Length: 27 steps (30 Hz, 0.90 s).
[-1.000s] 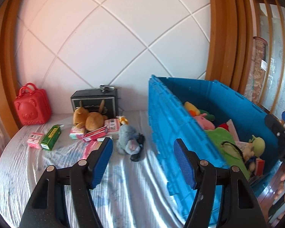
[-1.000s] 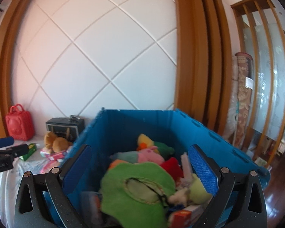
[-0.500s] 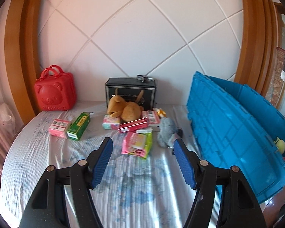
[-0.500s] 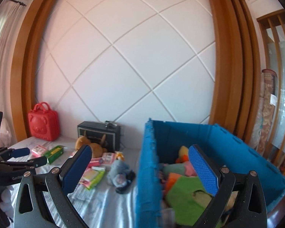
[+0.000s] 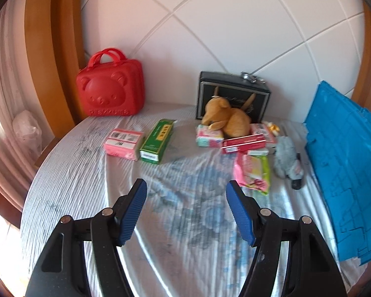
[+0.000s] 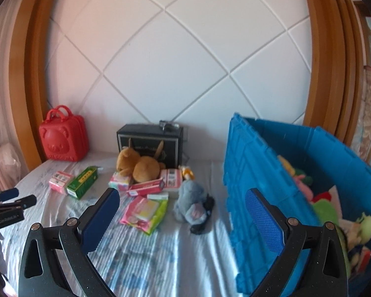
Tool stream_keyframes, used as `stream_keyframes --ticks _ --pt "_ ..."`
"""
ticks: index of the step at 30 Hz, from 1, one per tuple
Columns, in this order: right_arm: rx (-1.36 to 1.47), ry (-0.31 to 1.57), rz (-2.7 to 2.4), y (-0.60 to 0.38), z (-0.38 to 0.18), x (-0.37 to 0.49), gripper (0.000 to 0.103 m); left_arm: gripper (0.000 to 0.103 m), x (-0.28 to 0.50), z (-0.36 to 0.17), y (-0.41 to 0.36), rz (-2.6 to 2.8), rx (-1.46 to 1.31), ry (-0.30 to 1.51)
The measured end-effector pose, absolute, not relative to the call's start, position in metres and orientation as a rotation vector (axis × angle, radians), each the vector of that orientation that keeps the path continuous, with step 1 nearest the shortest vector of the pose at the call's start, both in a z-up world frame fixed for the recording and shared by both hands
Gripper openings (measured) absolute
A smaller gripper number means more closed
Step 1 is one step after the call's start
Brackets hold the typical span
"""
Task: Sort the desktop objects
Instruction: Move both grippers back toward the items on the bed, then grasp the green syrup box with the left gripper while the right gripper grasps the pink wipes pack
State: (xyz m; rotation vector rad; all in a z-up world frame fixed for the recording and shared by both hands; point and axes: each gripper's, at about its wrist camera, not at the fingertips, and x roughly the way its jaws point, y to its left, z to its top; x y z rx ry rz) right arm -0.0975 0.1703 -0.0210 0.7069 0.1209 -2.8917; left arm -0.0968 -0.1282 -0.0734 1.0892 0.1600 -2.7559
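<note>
Both grippers are open and empty above the cloth-covered table. My left gripper (image 5: 185, 193) hovers short of a green box (image 5: 157, 137) and a pink box (image 5: 123, 143). A brown plush (image 5: 226, 118), a red flat box (image 5: 243, 143), a pink-green packet (image 5: 253, 172) and a grey plush (image 5: 287, 159) lie further right. My right gripper (image 6: 183, 203) faces the packet (image 6: 144, 210) and grey plush (image 6: 191, 204). The blue crate (image 6: 252, 173), holding several toys, stands on the right. The left gripper's tips (image 6: 12, 198) show at the right wrist view's left edge.
A red bear case (image 5: 110, 89) and a black box (image 5: 233, 91) stand against the white quilted wall. Wooden frames flank the wall. The table's round edge (image 5: 37, 178) curves at the left. The crate wall (image 5: 343, 163) bounds the right side.
Both grippers swung left, away from the crate toward the loose objects on the table. The left gripper moved closer to the boxes. Both stayed open.
</note>
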Motion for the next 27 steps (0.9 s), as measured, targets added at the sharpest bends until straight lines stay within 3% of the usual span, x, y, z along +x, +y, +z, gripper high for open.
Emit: stream_keyframes --ticks 16,27 --pt "1.134 0.153 -2.809 0.121 -0.105 -0.229 0.103 0.066 -0.259 -0.17 -0.231 -2.591 1.386 0.114" --pt "1.34 0.161 -2.687 0.095 -0.166 -0.306 0.103 0.066 -0.383 -0.23 -0.259 -2.537 1.613 0.066"
